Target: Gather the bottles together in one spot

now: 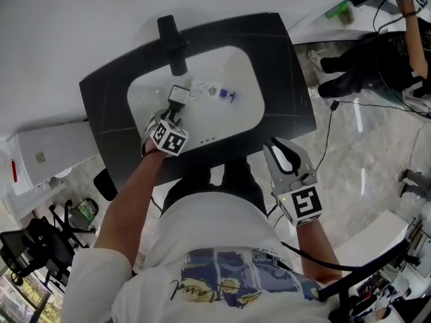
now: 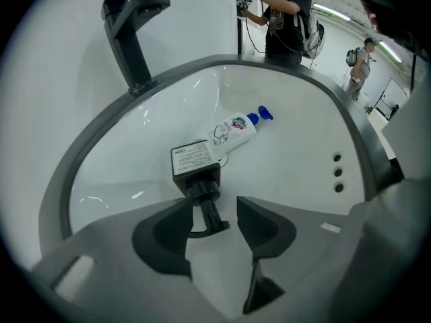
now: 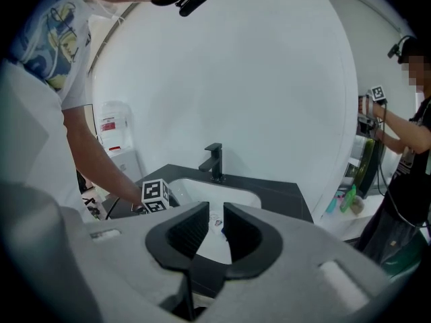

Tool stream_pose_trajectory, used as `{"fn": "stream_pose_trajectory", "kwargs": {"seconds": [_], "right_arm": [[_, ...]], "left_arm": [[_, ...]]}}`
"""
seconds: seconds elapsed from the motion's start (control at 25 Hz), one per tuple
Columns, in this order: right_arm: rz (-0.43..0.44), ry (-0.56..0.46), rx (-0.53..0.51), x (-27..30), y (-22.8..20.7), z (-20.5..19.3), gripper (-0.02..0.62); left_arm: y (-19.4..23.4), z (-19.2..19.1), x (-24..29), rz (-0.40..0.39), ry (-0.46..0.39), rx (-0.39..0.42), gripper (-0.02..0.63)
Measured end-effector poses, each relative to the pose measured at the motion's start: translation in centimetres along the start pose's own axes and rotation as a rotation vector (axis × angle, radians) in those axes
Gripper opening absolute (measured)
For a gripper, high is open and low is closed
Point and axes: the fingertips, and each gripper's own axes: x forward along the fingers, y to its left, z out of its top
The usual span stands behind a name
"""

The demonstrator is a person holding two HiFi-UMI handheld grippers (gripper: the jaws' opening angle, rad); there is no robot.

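The left claw (image 2: 214,210) is pointed steeply down into the sink (image 1: 232,66), and its jaws stand apart. The black top of a small labelled bottle (image 2: 195,163) lies between them, but it is not pressed by either pad, so this bottle is not grasped. It lies near the middle of the sink. A white bottle with a blue cap (image 2: 232,132) lies just beside it, toward the far edge where the faucet (image 1: 172,39) stands. Whether the two touch cannot be told.

The right claw (image 3: 214,214) is held over the near edge of the tabletop (image 1: 283,79), with only a narrow gap between its jaws and nothing in it.

The bottles seem already gathered. If the small one is being left here, the left claw should be lifted straight up, so that the black top is not caught and dragged. The white bottle could roll on the curved sink floor if it is pushed.
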Motion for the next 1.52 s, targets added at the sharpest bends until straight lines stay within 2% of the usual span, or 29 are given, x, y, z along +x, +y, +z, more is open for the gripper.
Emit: {"fn": "stream_pose_trajectory", "kwargs": {"seconds": [0.32, 0.68, 0.88, 0.92, 0.96, 1.36, 1.52], "right_arm": [[-0.005, 0.018, 0.018, 0.3, -0.5, -0.8, 0.066], [-0.003, 0.037, 0.017, 0.6, -0.5, -1.1, 0.066], [0.001, 0.045, 0.016, 0.8, -0.5, -1.1, 0.066], [0.003, 0.043, 0.015, 0.8, -0.5, -1.1, 0.064], [0.005, 0.04, 0.014, 0.8, -0.4, -1.0, 0.065], [0.019, 0.022, 0.011, 1.0, -0.2, -0.8, 0.066], [0.021, 0.014, 0.014, 1.0, -0.3, -0.9, 0.064]], "left_arm": [[1.1, -1.4, 2.6, 0.049, 0.1, 0.014, 0.214], [1.8, -2.2, 4.5, 0.069, 0.145, -0.012, 0.228], [2.6, -2.4, 4.6, 0.081, 0.142, -0.039, 0.19], [2.8, -2.4, 4.4, 0.081, 0.142, -0.039, 0.137], [2.8, -2.4, 4.2, 0.08, 0.141, -0.033, 0.128], [3.2, -2.0, 1.4, 0.104, 0.116, 0.022, 0.121], [4.1, -1.2, -0.5, 0.099, 0.103, 0.074, 0.12]]}}
